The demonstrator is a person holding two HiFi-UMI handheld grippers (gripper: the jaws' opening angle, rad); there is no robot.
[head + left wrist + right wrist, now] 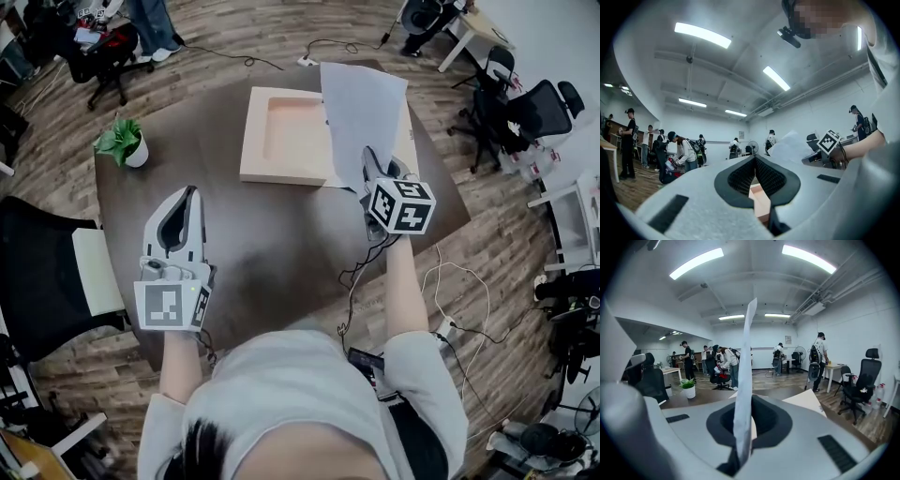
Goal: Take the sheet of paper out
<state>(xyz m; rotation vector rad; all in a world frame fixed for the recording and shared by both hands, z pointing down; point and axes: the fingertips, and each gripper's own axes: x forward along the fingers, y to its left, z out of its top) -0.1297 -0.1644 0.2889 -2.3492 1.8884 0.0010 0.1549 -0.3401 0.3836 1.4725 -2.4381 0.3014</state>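
Observation:
A white sheet of paper [361,117] hangs in the air above a shallow light wooden tray [281,136] at the far side of the dark table. My right gripper [372,161] is shut on the sheet's lower edge. In the right gripper view the paper [744,394] stands edge-on, pinched between the jaws of that gripper [742,437]. My left gripper [192,194] hovers over the bare table to the left, apart from the tray, jaws shut with nothing in them. Past the left gripper [754,160] show the tray [760,200] and the raised paper [790,145].
A small potted plant [127,142] stands at the table's left edge. A black chair with a pale seat [56,277] sits at the near left, and office chairs [525,112] at the right. Cables [455,291] trail on the floor. Several people stand far off.

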